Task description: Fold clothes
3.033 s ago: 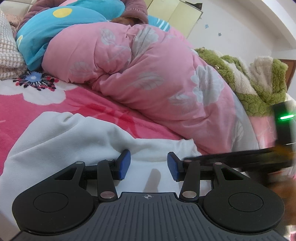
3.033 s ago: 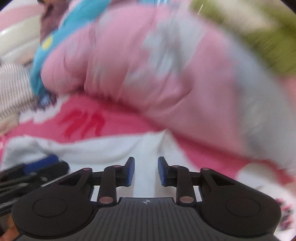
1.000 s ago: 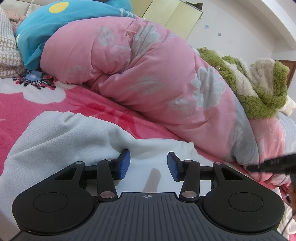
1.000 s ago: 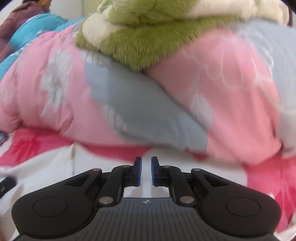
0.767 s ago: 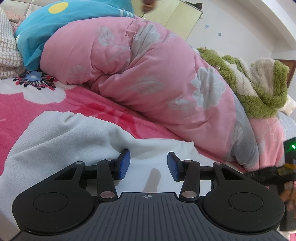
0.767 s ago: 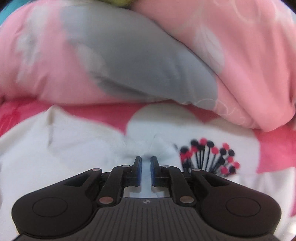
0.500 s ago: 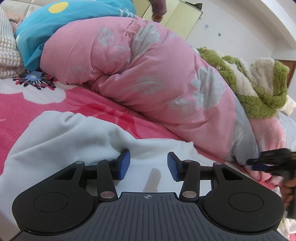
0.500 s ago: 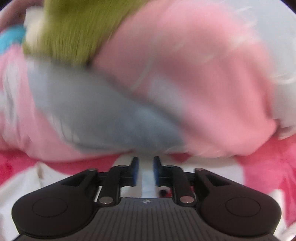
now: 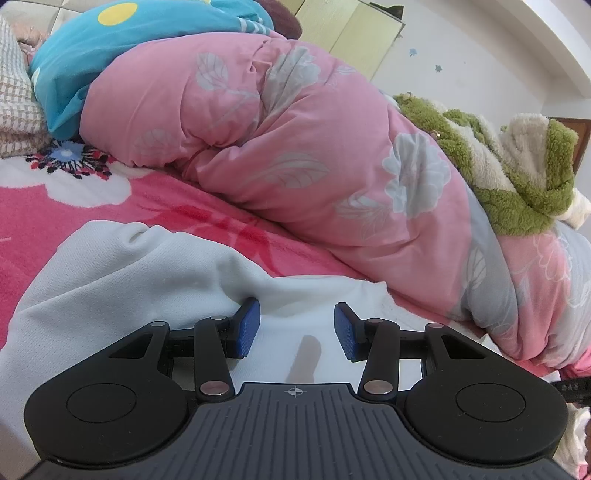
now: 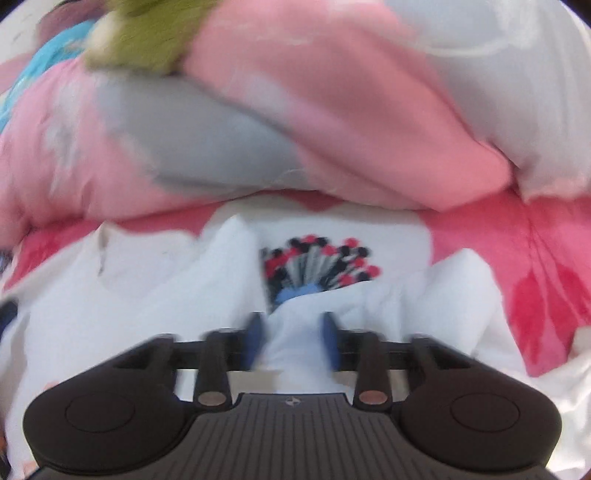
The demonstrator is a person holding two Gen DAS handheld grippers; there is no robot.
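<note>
— So, what are we seeing through the left wrist camera?

— We are looking over the left gripper [image 9: 296, 328], whose blue pads [image 9: 246, 326] are standing wide apart with nothing between them. It is hovering low over a white garment [image 9: 122, 280] that is lying spread on the pink floral bedsheet [image 9: 55, 206]. Behind it a rolled pink floral quilt [image 9: 295, 147] is lying across the bed, with a turquoise blanket [image 9: 110, 40] at its far left end and a green and cream fleece blanket [image 9: 517, 166] draped over its right end. Only this view is giving us the pale yellow wardrobe [image 9: 351, 33] and the white wall behind.

— And the right wrist camera?

— That one is blurring with motion, but we are making out the right gripper [image 10: 291, 341] with its fingers parted and a raised ridge of the white garment [image 10: 166, 295] sitting between them. We are not able to say whether the pads are touching the cloth. This view alone is showing us a black, red and blue flower motif [image 10: 317, 266] on the bedsheet [image 10: 535, 258], just beyond the fold, partly covered by the garment's edge. The quilt [image 10: 332, 110] is filling the upper frame, with a smear of green fleece [image 10: 147, 33] at the top.
</note>
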